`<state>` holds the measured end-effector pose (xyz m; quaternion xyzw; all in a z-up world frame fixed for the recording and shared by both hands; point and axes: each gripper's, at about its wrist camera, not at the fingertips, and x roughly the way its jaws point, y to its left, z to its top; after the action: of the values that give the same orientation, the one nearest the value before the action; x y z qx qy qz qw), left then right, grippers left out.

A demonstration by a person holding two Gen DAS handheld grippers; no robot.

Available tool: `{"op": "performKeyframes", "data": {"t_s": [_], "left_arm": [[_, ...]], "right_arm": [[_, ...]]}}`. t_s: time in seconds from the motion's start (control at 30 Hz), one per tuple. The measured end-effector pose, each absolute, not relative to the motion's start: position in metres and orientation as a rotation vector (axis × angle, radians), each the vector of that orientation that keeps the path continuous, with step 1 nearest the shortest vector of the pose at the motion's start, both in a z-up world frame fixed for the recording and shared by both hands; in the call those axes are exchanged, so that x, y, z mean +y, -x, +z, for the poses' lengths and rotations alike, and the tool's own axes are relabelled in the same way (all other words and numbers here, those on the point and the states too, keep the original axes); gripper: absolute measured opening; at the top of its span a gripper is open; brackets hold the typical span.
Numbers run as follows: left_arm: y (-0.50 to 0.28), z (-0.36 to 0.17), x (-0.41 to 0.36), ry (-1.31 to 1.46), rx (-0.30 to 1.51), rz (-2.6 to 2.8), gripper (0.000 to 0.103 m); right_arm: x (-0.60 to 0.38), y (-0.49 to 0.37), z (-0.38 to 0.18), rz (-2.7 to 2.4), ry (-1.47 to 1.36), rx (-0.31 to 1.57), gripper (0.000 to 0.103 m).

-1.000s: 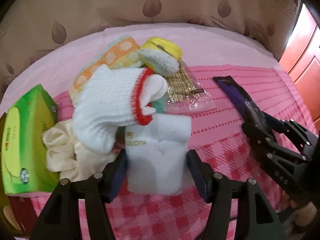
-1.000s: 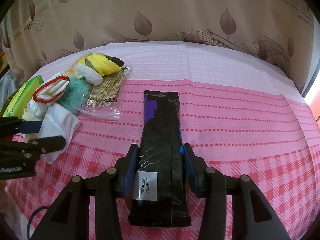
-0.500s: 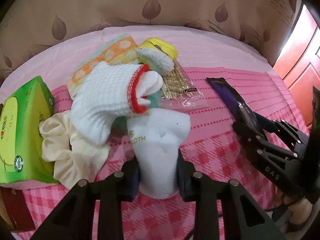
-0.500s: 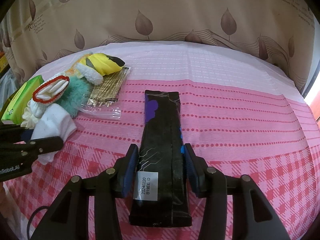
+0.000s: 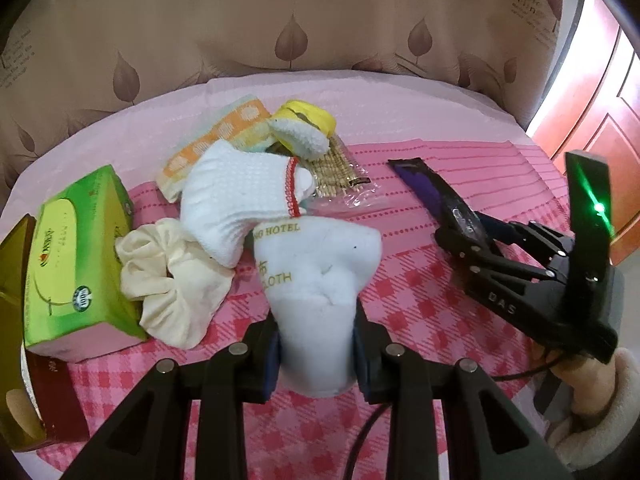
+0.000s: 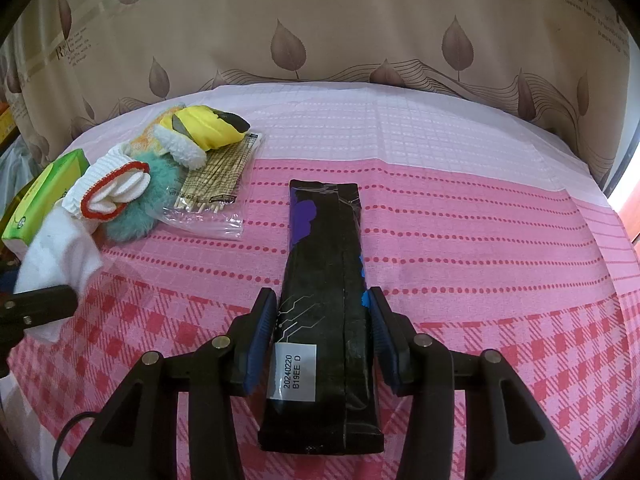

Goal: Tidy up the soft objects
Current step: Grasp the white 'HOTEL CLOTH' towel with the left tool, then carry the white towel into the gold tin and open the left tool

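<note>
Both tongs are pinching something over the pink checked tablecloth (image 6: 500, 264).

The left gripper (image 5: 316, 354) has its pads pressed into the sides of a white hotel cloth (image 5: 316, 280), squeezing its near end narrow while the far end, with gold lettering, fans out beside a white knitted glove with a red cuff (image 5: 240, 204). A cream scrunchie (image 5: 176, 284) lies against a green tissue box (image 5: 76, 256) at the left. The right gripper (image 6: 322, 336) is clamped on a long black packet (image 6: 324, 280) with a white label, which lies flat on the cloth, well apart from the pile. A sleeved hand (image 5: 588, 376) grips that tool's handle.
</note>
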<state>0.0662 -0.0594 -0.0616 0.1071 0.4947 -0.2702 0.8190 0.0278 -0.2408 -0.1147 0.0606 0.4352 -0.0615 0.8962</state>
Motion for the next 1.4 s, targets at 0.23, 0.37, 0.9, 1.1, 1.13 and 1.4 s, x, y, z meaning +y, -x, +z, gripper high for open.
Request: {"op": "performKeyframes", "data": {"t_s": [0.23, 0.37, 0.9, 1.1, 1.13, 1.4], "left_arm": [[-0.056, -0.050, -0.056, -0.237, 1.033, -0.584, 0.030], [-0.053, -0.040, -0.049, -0.232, 1.015, -0.582, 0.030], [-0.069, -0.010, 0.024, -0.191, 0.952, -0.420, 0.030], [-0.079, -0.002, 0.056, -0.173, 0.930, -0.348, 0.030], [-0.081, -0.001, 0.061, -0.169, 0.929, -0.335, 0.030], [-0.092, 0.000, 0.101, -0.143, 0.929, -0.236, 0.030]], "right_arm": [[-0.241, -0.028, -0.115, -0.128, -0.125, 0.902, 0.045], [-0.241, -0.028, -0.115, -0.128, -0.125, 0.902, 0.045], [-0.240, -0.028, -0.115, -0.129, -0.125, 0.902, 0.045], [-0.240, -0.028, -0.116, -0.129, -0.124, 0.902, 0.045], [-0.240, -0.028, -0.116, -0.130, -0.124, 0.902, 0.045], [-0.240, -0.030, -0.116, -0.130, -0.124, 0.903, 0.045]]}}
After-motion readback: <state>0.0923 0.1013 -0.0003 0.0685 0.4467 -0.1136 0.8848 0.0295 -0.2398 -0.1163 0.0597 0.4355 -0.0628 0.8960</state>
